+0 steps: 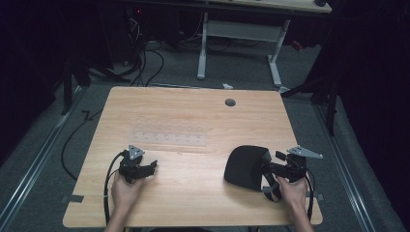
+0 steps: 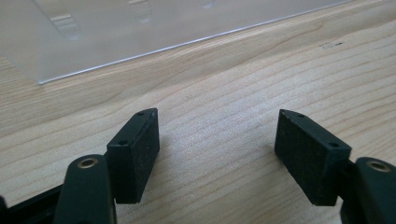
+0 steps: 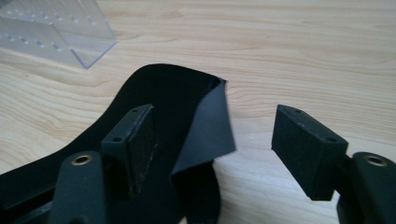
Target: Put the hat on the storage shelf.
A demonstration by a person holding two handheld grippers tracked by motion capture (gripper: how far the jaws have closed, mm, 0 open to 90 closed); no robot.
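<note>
A black fabric piece (image 1: 245, 166) with a strap lies on the wooden table (image 1: 193, 116) at the front right. My right gripper (image 1: 269, 167) points at it from the right and is open. In the right gripper view the gripper (image 3: 215, 114) has a raised fold of the black fabric (image 3: 163, 88) between its jaws, beside one pad (image 3: 135, 140), and the other pad stands well apart from it. My left gripper (image 1: 150, 166) rests at the front left. It is open (image 2: 217, 135) over bare wood with nothing between its pads.
A clear plastic strip with rows of small holes (image 1: 169, 138) lies flat across the table's middle, just ahead of my left gripper (image 2: 116, 32) and to the left in the right gripper view (image 3: 51, 32). A grey cable hole (image 1: 230, 102) sits near the far edge. Cables trail on the floor at left.
</note>
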